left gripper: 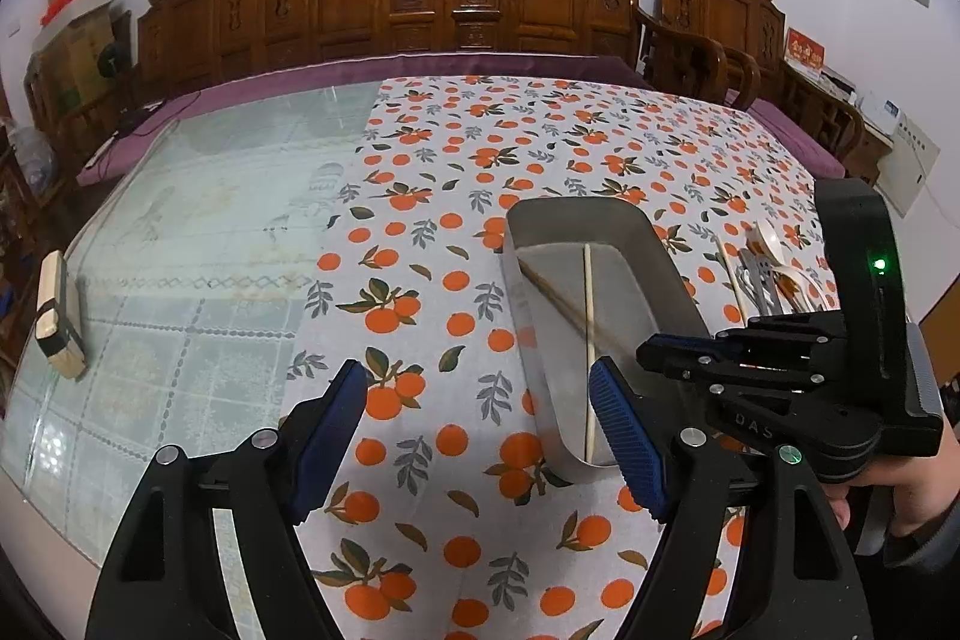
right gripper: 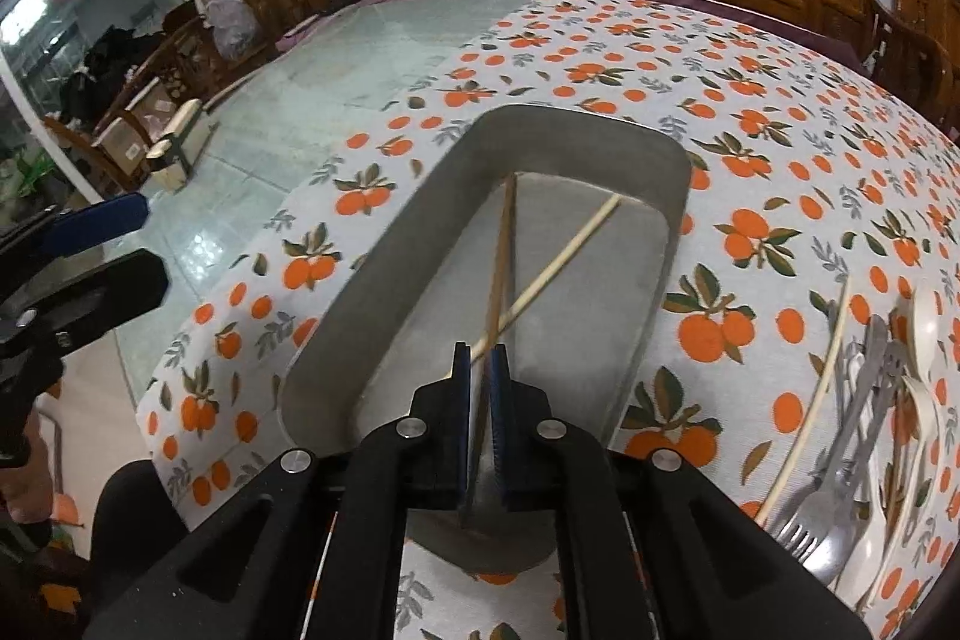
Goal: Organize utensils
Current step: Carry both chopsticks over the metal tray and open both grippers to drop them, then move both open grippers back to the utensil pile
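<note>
Two chopsticks occupy the metal tray [right gripper: 384, 244], which sits on the orange-print tablecloth [right gripper: 780, 148] with its long axis running from 6 o'clock to 12 o'clock in the right wrist view.

Left gripper [left gripper: 480, 430]: released, jaws spread wide, nothing between the blue pads [left gripper: 336, 418]. It hovers at 6 o'clock of its own view, above the cloth just left of the tray's near end. At 9 o'clock in that view a small wooden block [left gripper: 57, 316] lies on the glass-covered table surface [left gripper: 198, 232], well apart from the tray.

Tray contents: the dark chopstick [right gripper: 503, 256] points away from the camera, its long axis close to 12 o'clock, far tip near the tray's far wall. The pale chopstick [right gripper: 558, 259] lies on the tray floor, long axis slanting toward 1 to 2 o'clock, and crosses under or against the dark one near the gripper; which is on top cannot be told.

Right gripper [right gripper: 480, 382]: clenched on the near part of the dark chopstick, jaws nearly together, positioned over the tray's near half.

At 3 to 4 o'clock in the right wrist view, a loose pile of utensils [right gripper: 870, 400] rests on the cloth right of the tray: a metal fork [right gripper: 822, 496], white spoons [right gripper: 924, 334], and another pale chopstick [right gripper: 810, 400] at the pile's left edge, all pointing roughly toward 12 to 1 o'clock.
</note>
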Available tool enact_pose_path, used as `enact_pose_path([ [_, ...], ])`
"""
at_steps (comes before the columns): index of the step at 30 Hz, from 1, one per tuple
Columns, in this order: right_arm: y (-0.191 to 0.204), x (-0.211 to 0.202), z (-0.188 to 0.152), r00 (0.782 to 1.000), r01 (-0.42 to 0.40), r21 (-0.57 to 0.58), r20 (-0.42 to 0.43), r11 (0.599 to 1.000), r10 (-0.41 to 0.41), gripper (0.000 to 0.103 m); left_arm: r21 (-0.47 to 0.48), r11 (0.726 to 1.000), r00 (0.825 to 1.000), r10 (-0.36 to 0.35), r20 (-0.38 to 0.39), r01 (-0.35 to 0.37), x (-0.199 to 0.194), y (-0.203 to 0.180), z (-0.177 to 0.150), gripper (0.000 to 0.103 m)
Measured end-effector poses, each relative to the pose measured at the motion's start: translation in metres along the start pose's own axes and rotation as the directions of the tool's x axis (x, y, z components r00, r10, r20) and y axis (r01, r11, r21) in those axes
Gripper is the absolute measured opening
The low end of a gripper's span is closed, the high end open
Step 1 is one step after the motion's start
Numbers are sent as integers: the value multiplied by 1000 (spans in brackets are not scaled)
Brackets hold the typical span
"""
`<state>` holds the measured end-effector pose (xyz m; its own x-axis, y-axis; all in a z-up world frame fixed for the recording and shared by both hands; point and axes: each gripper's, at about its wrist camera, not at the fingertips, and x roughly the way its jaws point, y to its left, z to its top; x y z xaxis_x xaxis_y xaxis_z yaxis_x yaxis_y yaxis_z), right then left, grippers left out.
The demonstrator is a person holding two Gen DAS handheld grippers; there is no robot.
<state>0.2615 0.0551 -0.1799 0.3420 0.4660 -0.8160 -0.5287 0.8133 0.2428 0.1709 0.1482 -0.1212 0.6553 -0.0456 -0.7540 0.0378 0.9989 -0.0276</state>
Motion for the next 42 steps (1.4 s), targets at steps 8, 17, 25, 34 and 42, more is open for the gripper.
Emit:
enact_pose_path([
  [8, -9, -39, -5, 996, -23, -27, 84, 999, 25, 8, 34, 999, 1000, -8, 7, 8, -4, -16, -3, 73],
  [17, -71, -105, -41, 981, 99, -25, 170, 995, -94, 24, 111, 992, 998, -54, 14, 52, -8, -67, -4, 73],
  [25, -124, -125, -72, 959, 197, 13, 207, 980, -196, 28, 142, 981, 991, -133, -5, 133, 3, -124, -5, 73],
  [34, -160, -109, -98, 970, 137, 90, 188, 986, -152, 28, 171, 963, 978, -203, -56, 210, 38, -185, -16, 62],
  [42, -173, -111, -95, 971, 119, 114, 192, 986, -139, 28, 196, 951, 969, -220, -110, 238, 75, -212, -27, 34],
])
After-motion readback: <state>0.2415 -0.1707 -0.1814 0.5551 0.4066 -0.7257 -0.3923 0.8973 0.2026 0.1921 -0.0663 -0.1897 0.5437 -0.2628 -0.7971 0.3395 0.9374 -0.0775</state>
